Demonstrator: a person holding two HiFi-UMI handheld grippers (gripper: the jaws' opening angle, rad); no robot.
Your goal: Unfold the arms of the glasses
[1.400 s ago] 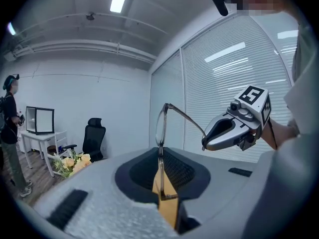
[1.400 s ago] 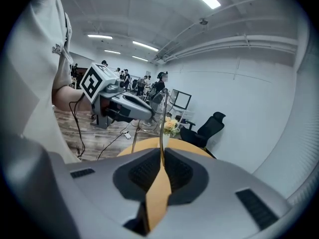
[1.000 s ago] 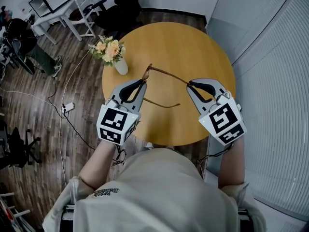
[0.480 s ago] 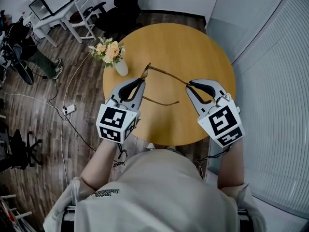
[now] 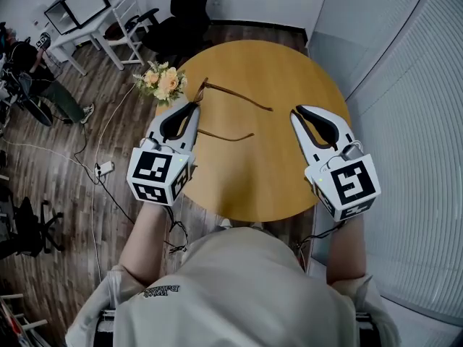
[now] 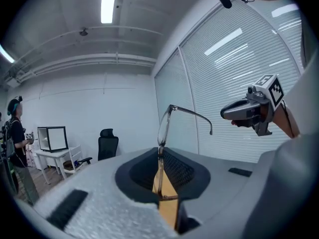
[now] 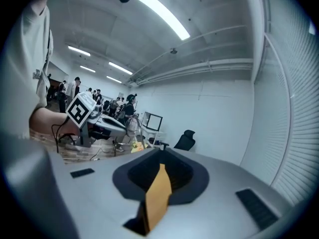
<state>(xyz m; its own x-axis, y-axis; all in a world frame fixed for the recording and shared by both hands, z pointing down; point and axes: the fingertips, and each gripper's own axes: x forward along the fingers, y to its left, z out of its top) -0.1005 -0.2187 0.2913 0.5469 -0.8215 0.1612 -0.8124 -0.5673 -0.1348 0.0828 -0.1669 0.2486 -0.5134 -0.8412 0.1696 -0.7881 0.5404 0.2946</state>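
- While the left hand-held gripper stands clamped on the front of the glasses, treat that clamp as the only support: the glasses hang clear above the tabletop, toward its 10 o'clock side, and rest on nothing
- Read the right hand-held gripper as free: its jaws stand a little apart with nothing between them, and it sits at 3 o'clock of the glasses, just beyond the tip of the far arm
- Check both arms before any further move: in the head view the far arm runs from its hinge toward 4 o'clock and the near arm runs toward 3 o'clock, so both appear swung out from the front
- Judge the unfolding as done or nearly done; whether each hinge has reached its stop cannot be told from these views
- If an arm needs more travel, take it near the tip with the right hand-held gripper and sweep it in an arc about its hinge, never straight outward, since a thin arm is likely to flex rather than pivot
- Keep the left clamp light and steady on the rim: a harder squeeze risks the lens, a looser one lets the frame rotate
- Keep all motion clear of the flowers at 10 o'clock of the left hand-held gripper
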